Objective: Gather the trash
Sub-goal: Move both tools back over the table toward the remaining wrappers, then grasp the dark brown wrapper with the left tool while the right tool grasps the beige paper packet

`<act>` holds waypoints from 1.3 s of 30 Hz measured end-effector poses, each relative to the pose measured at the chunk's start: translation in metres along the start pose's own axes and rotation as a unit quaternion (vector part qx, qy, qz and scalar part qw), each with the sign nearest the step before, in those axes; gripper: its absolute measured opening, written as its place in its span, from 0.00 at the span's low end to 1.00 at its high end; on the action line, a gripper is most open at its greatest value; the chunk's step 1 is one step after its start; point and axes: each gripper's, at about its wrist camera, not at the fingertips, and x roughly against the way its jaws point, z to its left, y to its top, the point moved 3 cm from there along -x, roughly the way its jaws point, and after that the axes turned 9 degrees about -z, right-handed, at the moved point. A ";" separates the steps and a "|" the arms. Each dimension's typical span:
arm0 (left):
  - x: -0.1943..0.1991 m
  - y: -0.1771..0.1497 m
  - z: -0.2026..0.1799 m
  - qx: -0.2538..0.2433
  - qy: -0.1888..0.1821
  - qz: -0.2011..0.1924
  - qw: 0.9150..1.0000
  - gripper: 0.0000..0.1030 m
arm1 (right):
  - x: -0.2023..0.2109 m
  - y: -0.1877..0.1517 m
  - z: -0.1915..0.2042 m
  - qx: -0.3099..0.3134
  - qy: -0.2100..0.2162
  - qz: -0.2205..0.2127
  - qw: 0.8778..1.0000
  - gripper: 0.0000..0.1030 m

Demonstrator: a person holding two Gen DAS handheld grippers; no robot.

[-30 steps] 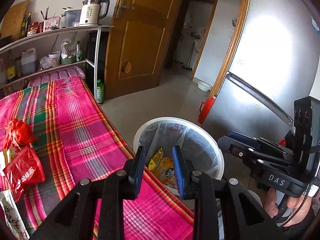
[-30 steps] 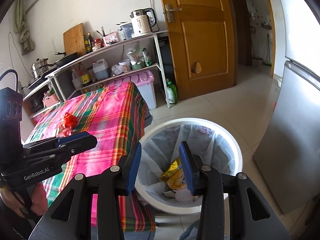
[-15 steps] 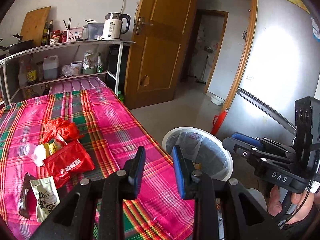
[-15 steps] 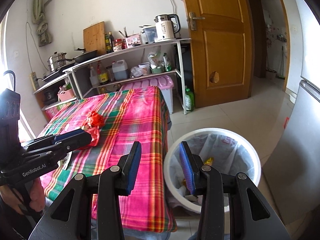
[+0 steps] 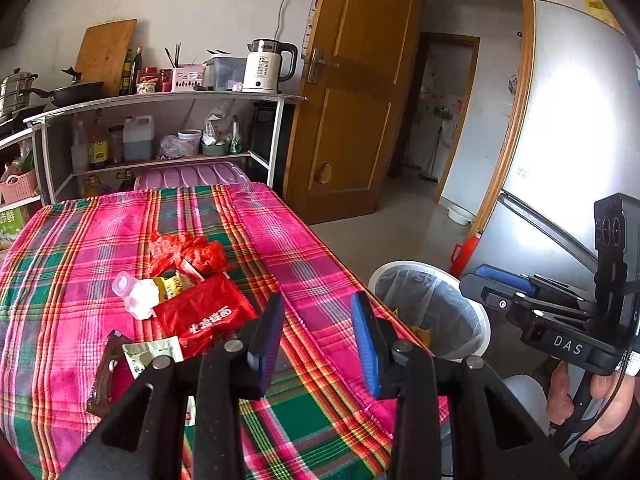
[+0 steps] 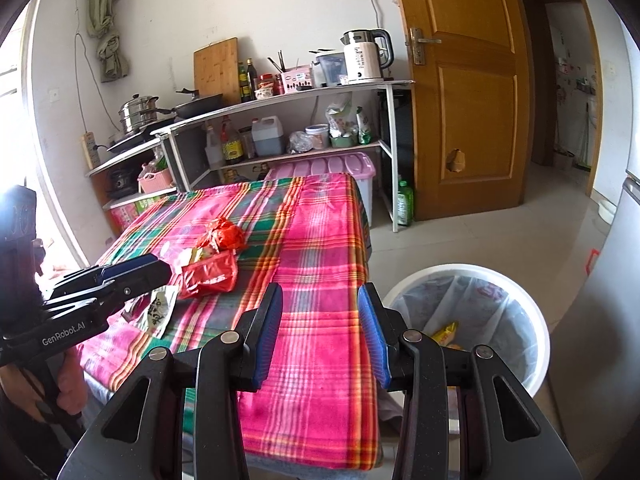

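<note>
A pile of trash lies on the plaid-covered table (image 5: 320, 276): a red packet (image 5: 206, 314), a crumpled red bag (image 5: 188, 250), a white crumpled wad (image 5: 140, 296), a pale green sachet (image 5: 150, 354) and a dark wrapper (image 5: 106, 372). The red packet (image 6: 210, 274) and red bag (image 6: 224, 234) also show in the right wrist view. My left gripper (image 5: 318, 334) is open and empty over the table's near part, just right of the pile. My right gripper (image 6: 320, 332) is open and empty above the table's near right edge. A white bin (image 5: 430, 308) with a liner holds yellow wrappers (image 6: 444, 334).
The bin (image 6: 468, 320) stands on the floor right of the table. A shelf rack (image 6: 280, 120) with kettle, bottles and pots lines the back wall. A wooden door (image 6: 468, 92) and a grey fridge (image 5: 560, 160) stand to the right.
Both grippers have swung left and away from the bin toward the table. The trash pile has come into fuller view. Both stay open.
</note>
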 end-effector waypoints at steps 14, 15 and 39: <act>0.035 -0.005 0.082 0.031 0.101 -0.017 0.994 0.42 | -0.021 0.001 0.037 0.021 0.040 0.012 0.999 0.39; 0.037 -0.008 0.087 0.034 0.106 -0.016 0.994 0.43 | -0.023 0.000 0.039 0.022 0.043 0.014 0.999 0.39; 0.010 -0.073 0.148 0.048 0.172 0.087 0.980 0.39 | -0.080 -0.019 0.111 0.053 0.111 0.066 0.990 0.39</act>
